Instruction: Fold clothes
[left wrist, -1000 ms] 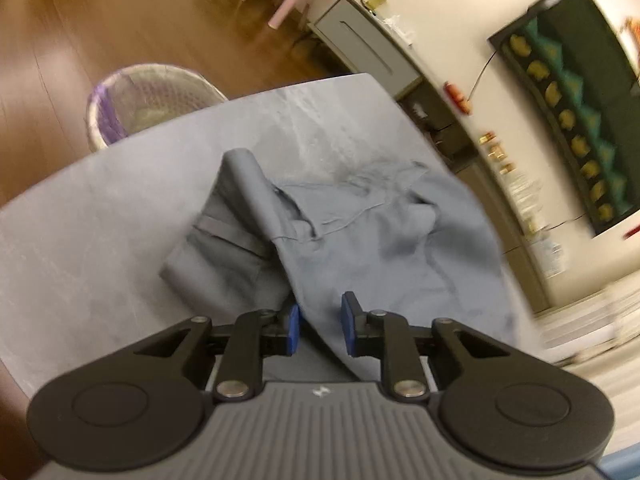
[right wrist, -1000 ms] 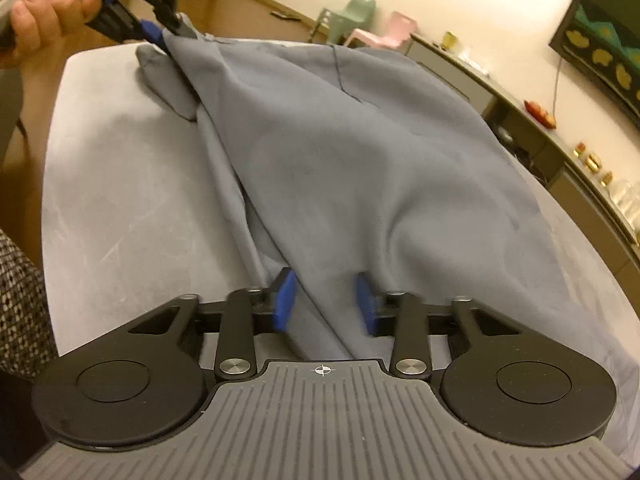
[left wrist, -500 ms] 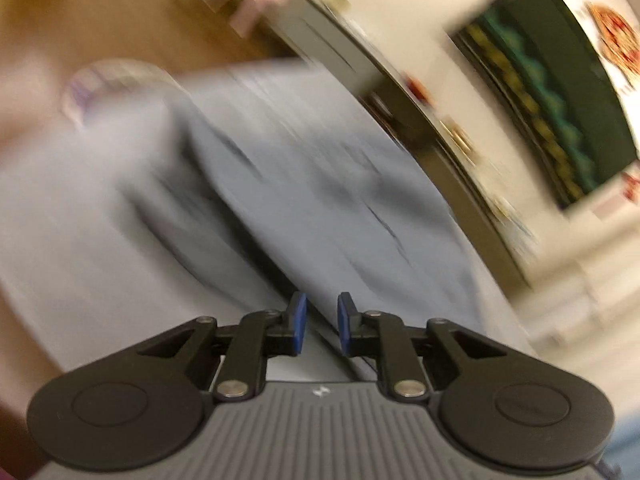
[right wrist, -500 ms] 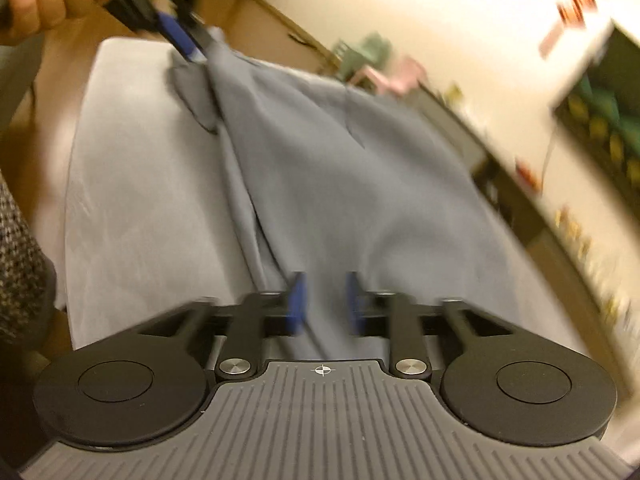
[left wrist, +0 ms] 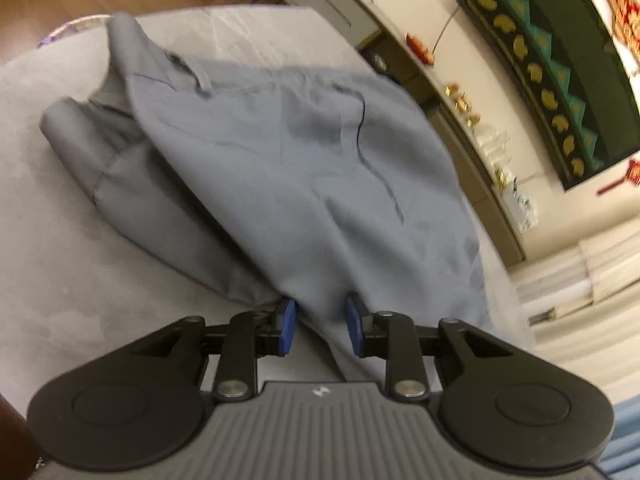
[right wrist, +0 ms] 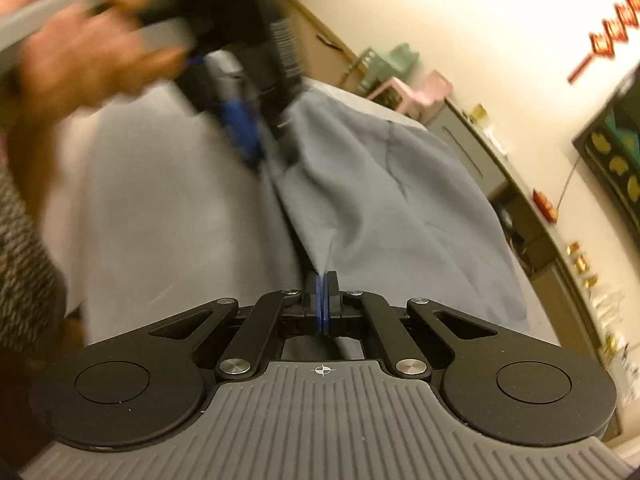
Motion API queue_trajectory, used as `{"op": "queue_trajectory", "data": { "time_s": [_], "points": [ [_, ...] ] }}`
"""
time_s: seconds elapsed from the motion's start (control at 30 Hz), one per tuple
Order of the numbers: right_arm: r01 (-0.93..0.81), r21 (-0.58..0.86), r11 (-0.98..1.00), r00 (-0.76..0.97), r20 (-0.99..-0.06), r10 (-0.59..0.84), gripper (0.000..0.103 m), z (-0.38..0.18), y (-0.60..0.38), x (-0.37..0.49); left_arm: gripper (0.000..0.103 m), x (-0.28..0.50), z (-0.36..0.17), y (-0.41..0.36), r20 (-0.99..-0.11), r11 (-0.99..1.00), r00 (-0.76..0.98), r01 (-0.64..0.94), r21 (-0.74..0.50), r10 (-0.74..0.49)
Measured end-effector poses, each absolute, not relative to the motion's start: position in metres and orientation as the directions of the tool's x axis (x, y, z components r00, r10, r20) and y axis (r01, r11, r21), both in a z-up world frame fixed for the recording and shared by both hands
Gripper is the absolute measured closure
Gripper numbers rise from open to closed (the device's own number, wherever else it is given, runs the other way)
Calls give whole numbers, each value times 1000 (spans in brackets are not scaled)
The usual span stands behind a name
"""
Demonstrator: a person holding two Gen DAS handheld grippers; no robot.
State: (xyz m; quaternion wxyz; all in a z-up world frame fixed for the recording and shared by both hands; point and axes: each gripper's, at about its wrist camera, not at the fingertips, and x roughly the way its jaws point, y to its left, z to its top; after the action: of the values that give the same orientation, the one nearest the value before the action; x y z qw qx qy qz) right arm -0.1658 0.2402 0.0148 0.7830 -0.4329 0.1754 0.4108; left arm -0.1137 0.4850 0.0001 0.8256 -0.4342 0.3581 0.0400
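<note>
A grey garment (left wrist: 304,168) lies spread across the grey tabletop (left wrist: 60,240), bunched into folds toward its far left edge and reaching out to the right edge. The right gripper (right wrist: 323,308) is clenched tight on a pinch of the garment's near hem, the cloth rising from its blue pads in a taut ridge. The left gripper (left wrist: 320,330) stands released, its blue pads apart with cloth running between them but not squeezed. In the right wrist view, a blurred hand (right wrist: 84,52) holds that gripper over the garment's far corner.
</note>
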Motion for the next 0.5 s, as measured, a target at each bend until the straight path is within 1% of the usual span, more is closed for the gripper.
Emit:
{"op": "queue_trajectory", "data": {
  "time_s": [0.1,0.2,0.27,0.33,0.4,0.47,0.5],
  "points": [
    [-809,-526,263,583,-664,467,103,-4,237,-167,74,-115,3,495,-607,579,764,-400,-711,-217],
    [-808,-516,284,587,-661,468,103,-9,238,-161,74,-117,-4,502,-649,570,743,-464,-677,-166],
    [-809,-521,273,585,-665,464,102,-10,240,-161,75,-119,-5,506,-675,577,730,-506,-641,-109],
    [-811,-519,270,582,-667,464,101,-11,240,-160,98,-128,4,510,-673,588,740,-533,-609,-26],
    [-813,-513,275,579,-669,465,99,-11,240,-158,102,-140,14,511,-656,592,753,-548,-591,42],
    [-816,-507,279,576,-671,467,99,-11,239,-155,102,-156,20,507,-642,590,765,-543,-597,56],
    [-817,-503,281,575,-672,467,99,-11,239,-154,101,-158,18,508,-653,585,755,-552,-594,50]
  ]
}}
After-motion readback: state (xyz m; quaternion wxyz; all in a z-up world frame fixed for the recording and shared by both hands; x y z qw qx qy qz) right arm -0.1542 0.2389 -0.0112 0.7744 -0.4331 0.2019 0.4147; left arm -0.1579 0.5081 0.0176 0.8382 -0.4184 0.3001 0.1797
